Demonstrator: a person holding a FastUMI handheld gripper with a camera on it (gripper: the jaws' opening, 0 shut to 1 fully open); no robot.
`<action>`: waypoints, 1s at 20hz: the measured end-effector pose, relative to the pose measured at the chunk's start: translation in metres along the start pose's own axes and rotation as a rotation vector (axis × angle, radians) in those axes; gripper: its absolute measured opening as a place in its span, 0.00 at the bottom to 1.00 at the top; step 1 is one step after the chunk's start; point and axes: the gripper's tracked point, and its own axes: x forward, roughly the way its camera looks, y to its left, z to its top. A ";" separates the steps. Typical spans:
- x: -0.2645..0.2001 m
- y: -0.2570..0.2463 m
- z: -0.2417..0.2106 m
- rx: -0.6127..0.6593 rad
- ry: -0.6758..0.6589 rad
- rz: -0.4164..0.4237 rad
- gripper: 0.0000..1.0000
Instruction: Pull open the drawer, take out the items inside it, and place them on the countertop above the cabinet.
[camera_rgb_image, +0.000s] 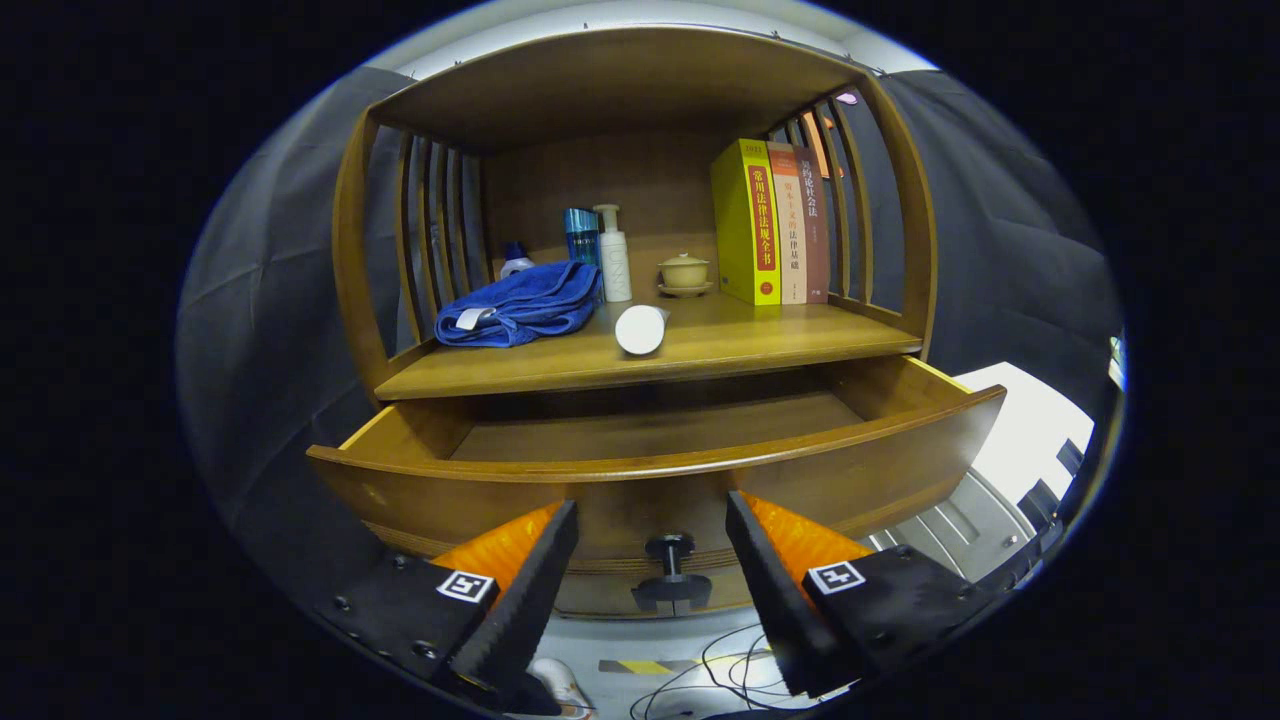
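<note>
The wooden drawer (660, 470) is pulled out from the cabinet; the part of its floor that I can see is bare. Its dark knob (670, 548) sits on the curved front, between my two fingers and a little beyond them. My gripper (652, 520) is open, holding nothing, level with the drawer front. On the countertop (760, 345) above the drawer lie a folded blue towel (520, 305) and a white cylinder (641, 329) on its side near the front edge.
At the back of the countertop stand a white pump bottle (613, 255), a blue bottle (581, 236), a small lidded cup on a saucer (685, 273) and upright books (765, 222). Slatted sides enclose the shelf. Cables (720, 665) lie on the floor below.
</note>
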 end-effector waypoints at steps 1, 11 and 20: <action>0.005 0.000 0.002 0.000 -0.007 0.000 0.98; 0.057 0.000 0.022 -0.015 -0.084 0.004 0.98; 0.087 0.000 0.033 -0.009 -0.165 0.017 0.99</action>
